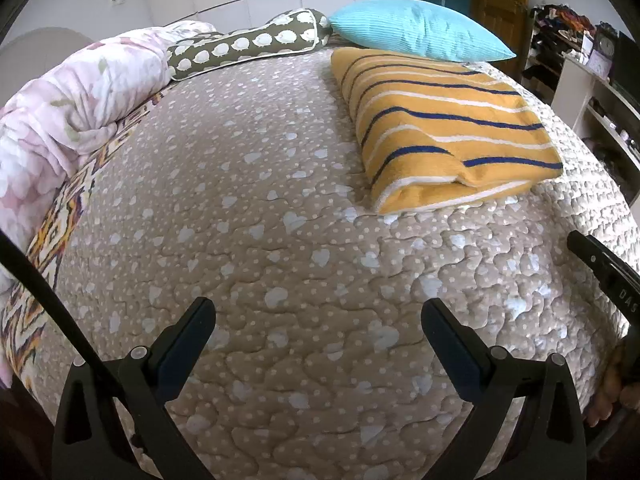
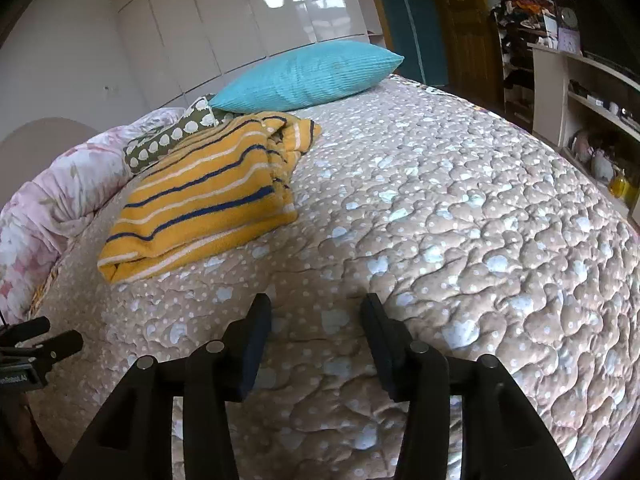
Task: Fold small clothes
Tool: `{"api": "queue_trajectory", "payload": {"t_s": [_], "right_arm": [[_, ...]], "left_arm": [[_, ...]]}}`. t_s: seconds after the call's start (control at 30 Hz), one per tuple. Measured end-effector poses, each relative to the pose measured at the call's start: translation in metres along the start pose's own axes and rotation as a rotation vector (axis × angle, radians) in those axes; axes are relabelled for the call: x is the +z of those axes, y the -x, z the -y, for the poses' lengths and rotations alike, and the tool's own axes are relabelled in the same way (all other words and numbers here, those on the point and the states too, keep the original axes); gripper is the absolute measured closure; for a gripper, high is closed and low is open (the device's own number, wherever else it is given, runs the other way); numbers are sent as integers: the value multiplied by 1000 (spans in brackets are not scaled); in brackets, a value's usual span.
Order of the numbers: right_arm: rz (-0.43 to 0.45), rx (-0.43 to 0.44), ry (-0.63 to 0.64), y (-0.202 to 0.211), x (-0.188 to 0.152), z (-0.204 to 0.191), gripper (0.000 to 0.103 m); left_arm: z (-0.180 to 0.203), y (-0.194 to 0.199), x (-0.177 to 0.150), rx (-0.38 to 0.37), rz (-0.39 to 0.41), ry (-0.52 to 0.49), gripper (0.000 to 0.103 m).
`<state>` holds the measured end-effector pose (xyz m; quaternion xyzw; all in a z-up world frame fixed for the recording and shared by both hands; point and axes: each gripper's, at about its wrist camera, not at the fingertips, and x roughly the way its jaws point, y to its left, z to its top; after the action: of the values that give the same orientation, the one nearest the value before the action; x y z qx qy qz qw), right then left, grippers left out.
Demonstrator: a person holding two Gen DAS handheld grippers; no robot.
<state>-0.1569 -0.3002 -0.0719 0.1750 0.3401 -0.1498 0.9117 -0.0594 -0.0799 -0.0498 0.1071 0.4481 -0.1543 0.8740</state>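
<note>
A wide bed [image 2: 460, 184] fills both views, covered by a beige quilt [image 1: 260, 208] printed with pale hearts and dots, and most of that quilt lies bare, giving open room across the middle and the near part. In the right wrist view the bed's right edge drops toward a pale shelf unit [image 2: 560, 92]; on the far left a rolled floral duvet [image 1: 60, 112] lines the bed's edge. At the head lie a turquoise pillow [image 1: 416, 28] and an olive cushion [image 1: 248, 44] with white sheep-like shapes, with glossy white cupboard doors [image 2: 248, 12] behind them. The folded yellow garment [image 1: 448, 132], striped in navy and white, rests on the quilt just in front of the pillow, well apart from both grippers; its far end looks bunched in the right wrist view. The left gripper [image 1: 318, 322] hangs over bare quilt with its jaws spread wide and nothing between them. The right gripper [image 2: 316, 322] also stands over bare quilt, its jaws parted with an empty gap. At the right edge of the left wrist view the other tool shows letters reading "DAS", the rest cut off; beneath it fingers [image 1: 608, 396] are partly seen. At the left edge of the right wrist view a label on the other tool is cropped and not readable. Items on the shelves are too small to make out.
</note>
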Motion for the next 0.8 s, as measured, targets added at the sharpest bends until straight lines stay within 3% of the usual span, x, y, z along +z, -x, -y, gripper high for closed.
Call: {"api": "queue_trajectory", "payload": {"t_s": [0.57, 0.8], "right_arm": [[-28, -66, 87, -2, 2, -15, 43], [-1, 17, -44, 5, 46, 6, 40]], "left_arm": [[-25, -10, 0, -42, -1, 31, 0], [-56, -14, 25, -92, 19, 118, 0]]}}
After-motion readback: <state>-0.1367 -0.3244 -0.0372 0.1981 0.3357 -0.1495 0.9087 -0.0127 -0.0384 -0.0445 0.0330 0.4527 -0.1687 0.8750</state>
